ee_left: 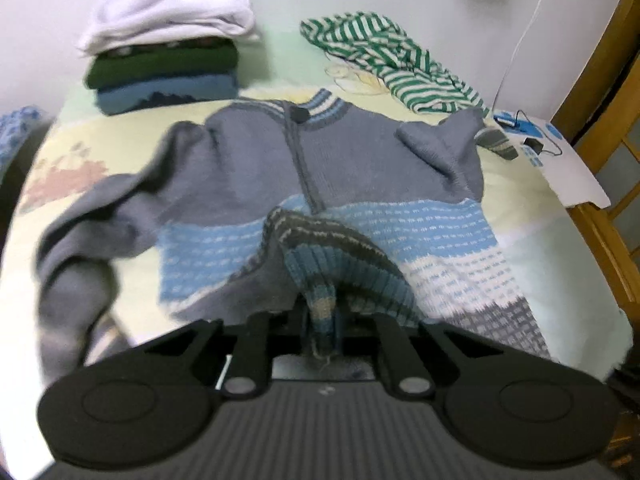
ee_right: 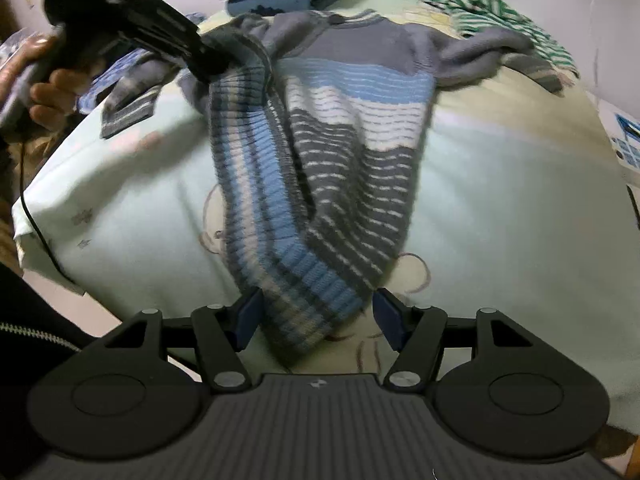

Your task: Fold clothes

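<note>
A grey knit sweater point(ee_left: 360, 160) with light-blue and white bands lies front-up on the bed sheet point(ee_left: 560, 260), its sleeves spread to both sides. My left gripper point(ee_left: 320, 320) is shut on the ribbed striped hem, which is lifted and bunched toward the camera. In the right wrist view the sweater point(ee_right: 360, 120) is twisted. The left gripper point(ee_right: 216, 64), held by a hand point(ee_right: 44, 80), pinches the hem's upper end. My right gripper point(ee_right: 317, 300) is open, and the hem's lower corner lies between its blue pads point(ee_right: 248, 316).
A stack of folded clothes point(ee_left: 168, 52) sits at the back left of the bed, white on top. A green-and-white striped garment point(ee_left: 392, 64) lies crumpled at the back right. A white sheet with a cable and small black device point(ee_left: 532, 144) rests by the wooden frame point(ee_left: 600, 80).
</note>
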Motion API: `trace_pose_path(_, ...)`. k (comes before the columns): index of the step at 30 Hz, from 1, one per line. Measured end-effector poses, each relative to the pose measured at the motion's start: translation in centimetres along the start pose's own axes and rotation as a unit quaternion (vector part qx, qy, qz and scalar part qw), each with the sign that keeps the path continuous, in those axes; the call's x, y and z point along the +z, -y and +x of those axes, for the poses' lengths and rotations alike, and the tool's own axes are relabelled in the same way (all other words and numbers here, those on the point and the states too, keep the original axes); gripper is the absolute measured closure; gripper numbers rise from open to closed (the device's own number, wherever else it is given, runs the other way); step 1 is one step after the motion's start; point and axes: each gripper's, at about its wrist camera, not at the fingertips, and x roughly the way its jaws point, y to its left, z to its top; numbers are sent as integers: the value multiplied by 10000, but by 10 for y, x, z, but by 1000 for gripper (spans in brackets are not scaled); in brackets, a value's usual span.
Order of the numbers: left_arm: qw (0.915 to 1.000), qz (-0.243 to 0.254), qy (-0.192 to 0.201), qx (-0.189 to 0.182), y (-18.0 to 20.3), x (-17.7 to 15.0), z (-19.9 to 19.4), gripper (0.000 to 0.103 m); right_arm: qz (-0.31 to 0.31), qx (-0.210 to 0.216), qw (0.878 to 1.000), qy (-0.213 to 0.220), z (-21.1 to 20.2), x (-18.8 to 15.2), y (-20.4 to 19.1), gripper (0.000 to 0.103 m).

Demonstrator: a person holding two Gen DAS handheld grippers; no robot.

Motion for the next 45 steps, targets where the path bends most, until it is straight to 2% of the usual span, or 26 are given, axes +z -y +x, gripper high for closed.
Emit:
trace_pose_path(5,9992,-164,-33,351,-6,-29,-31,98,-365,-47,9993,28,7,0,-8,38)
trace_pose_path(6,9989,-202,-26,414,-7,-35,-37,98,-379,-26,9993,65,7,1,-7,45)
trace_pose_path(7,9986,-258,-28,457,-9,-41,-44,98,-382,-3,9992,98,6,1,-5,59)
trace_pose_path(8,9983,-304,-30,490,-9,-46,-49,98,-363,25,9993,123,6,2,-3,66)
trace_pose_path(9,9980,-334,-27,532,-8,-51,-53,98,-331,63,9993,135,5,4,1,79)
trace_pose_path(10,9977,-363,-23,574,-8,-56,-58,98,-282,123,9995,122,4,6,4,87)
trace_pose_path(12,9971,-407,-18,650,-6,-65,-67,98,-225,263,9993,102,-1,10,10,92)
trace_pose_path(17,9962,-339,-42,802,6,-85,-95,98,-351,620,9974,42,-28,16,19,93)
trace_pose_path(23,9936,-565,-414,888,5,-117,-111,98,-216,1022,9945,-8,-61,19,37,97)
trace_pose_path(25,9920,-545,-610,958,8,-131,-104,98,-278,1020,9943,-142,-59,15,38,98)
trace_pose_path(29,9834,-443,-1038,1423,6,-152,-81,100,-552,878,9934,-485,-40,0,32,98)
trace_pose_path(32,9770,-489,-1191,1700,-3,-160,-78,99,-596,775,9920,-800,-29,-5,32,93)
trace_pose_path(34,9764,-526,-1049,1814,-9,-157,-88,88,-596,754,9919,-829,-33,-6,38,90)
trace_pose_path(35,9765,-568,-947,1852,-12,-153,-93,87,-521,736,9931,-744,-37,-5,43,87)
trace_pose_path(37,9770,-618,-708,1913,-14,-139,-96,88,-226,674,9963,-484,-42,3,55,68)
trace_pose_path(38,9778,-558,-619,1923,-14,-132,-93,88,-79,621,9974,-354,-41,9,60,66)
trace_pose_path(42,9821,-67,-292,1859,3,-101,-65,86,395,249,9989,42,-20,38,75,65)
trace_pose_path(45,9822,268,-198,1848,12,-67,-30,83,438,-99,9987,239,-1,66,77,65)
